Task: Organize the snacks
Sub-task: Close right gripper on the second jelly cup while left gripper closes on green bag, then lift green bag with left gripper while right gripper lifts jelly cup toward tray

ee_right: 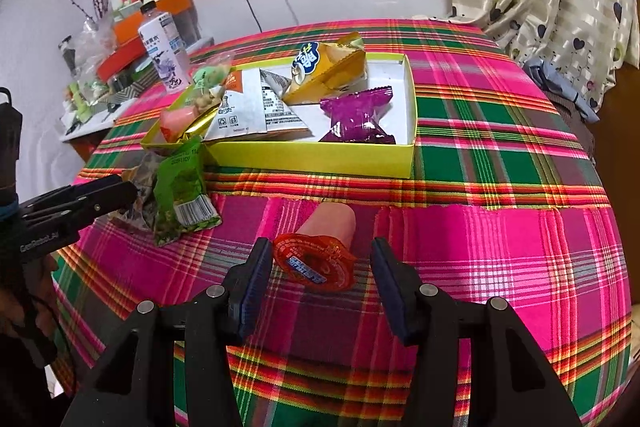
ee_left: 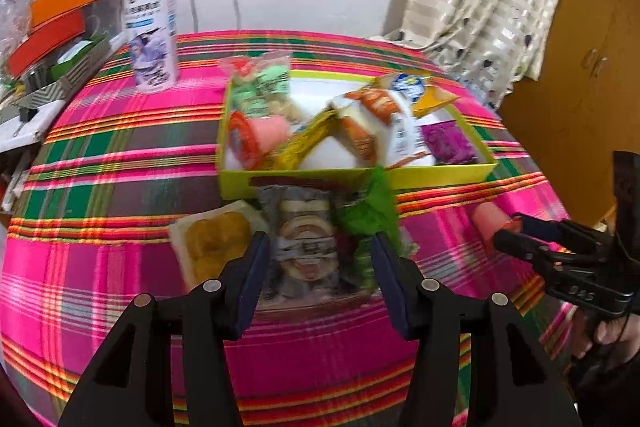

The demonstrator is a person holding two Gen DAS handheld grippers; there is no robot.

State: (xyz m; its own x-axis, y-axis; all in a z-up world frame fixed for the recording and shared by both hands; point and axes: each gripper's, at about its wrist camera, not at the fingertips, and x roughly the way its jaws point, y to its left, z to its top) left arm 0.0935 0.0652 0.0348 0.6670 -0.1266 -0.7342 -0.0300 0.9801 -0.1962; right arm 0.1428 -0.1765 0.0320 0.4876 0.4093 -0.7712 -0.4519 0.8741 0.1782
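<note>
Two black grippers are hovering over a pink-and-green plaid tablecloth (ee_right: 500, 247). Mid-frame, a shallow yellow cardboard tray (ee_right: 312, 157) is holding wrapped snacks. Lower centre, the right gripper (ee_right: 318, 281) is spreading around a pink jelly cup (ee_right: 320, 247), not touching; the left gripper (ee_left: 318, 267) is likewise straddling a grey cake packet (ee_left: 306, 247).

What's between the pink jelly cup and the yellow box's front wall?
Only bare plaid tablecloth separates the pink jelly cup from the yellow box; the right wrist view shows it.
</note>
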